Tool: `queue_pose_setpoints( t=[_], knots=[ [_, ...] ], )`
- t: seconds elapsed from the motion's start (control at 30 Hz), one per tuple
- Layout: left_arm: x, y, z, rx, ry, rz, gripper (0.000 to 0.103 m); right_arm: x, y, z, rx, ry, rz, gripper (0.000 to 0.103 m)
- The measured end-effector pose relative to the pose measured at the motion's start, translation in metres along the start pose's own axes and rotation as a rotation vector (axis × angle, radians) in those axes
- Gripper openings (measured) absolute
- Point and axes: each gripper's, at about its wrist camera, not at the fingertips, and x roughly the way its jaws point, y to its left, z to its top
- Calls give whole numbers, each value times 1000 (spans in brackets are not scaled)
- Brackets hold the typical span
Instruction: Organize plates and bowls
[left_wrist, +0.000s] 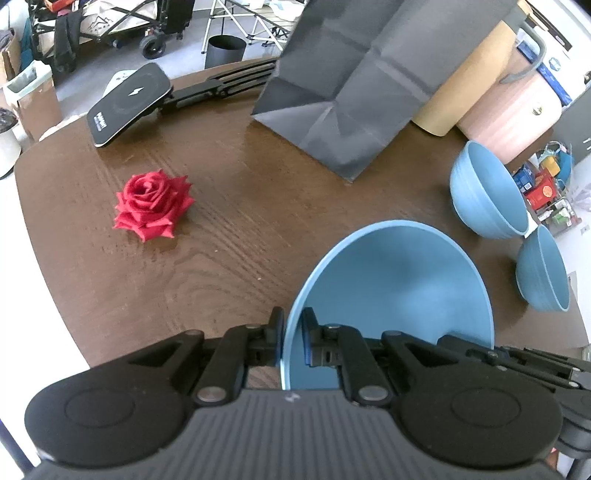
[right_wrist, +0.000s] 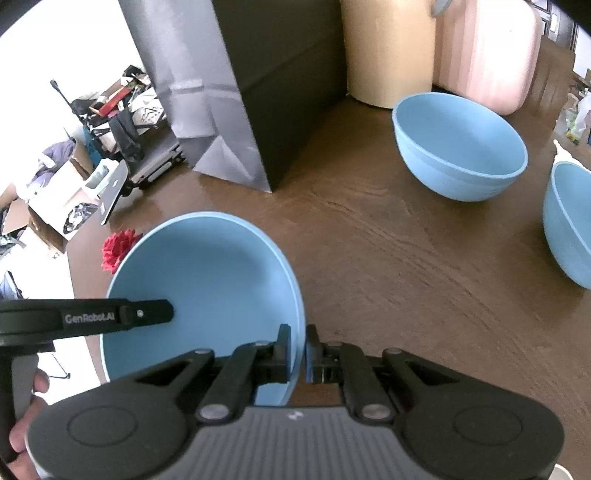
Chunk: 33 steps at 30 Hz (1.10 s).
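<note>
Both grippers carry one blue bowl (right_wrist: 199, 280) above the table (left_wrist: 240, 221): the left gripper (left_wrist: 292, 339) has its fingers clenched on the near-left rim, the right gripper (right_wrist: 298, 350) on the opposite rim. Next, judging by the layout, it must be nested into the far bowl (right_wrist: 460, 147) or the right-edge bowl (right_wrist: 570, 225). Three bowls show, no plates.
</note>
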Motion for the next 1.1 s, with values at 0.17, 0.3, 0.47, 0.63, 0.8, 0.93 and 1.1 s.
queue_pose_setpoints(
  t=[0.17,0.3,0.47,0.63,0.8,0.93,1.1],
  knots=[
    [-1,7,0,-14,0,2,11,6,6,0,-8,8,4,7],
    [1,10,1,-20,7,6,11,9,7,0,-10,15,5,7],
    [4,12,0,-26,13,10,11,13,8,0,-9,22,5,7],
    [6,12,0,-29,12,10,11,15,7,1,-6,25,6,7],
    [6,9,0,-19,4,20,11,17,6,1,-2,25,7,8],
    [8,4,-1,2,-4,24,13,18,5,0,-5,16,0,13],
    [2,-2,-5,40,-42,27,41,11,6,-2,-23,-25,-17,39]
  ],
)
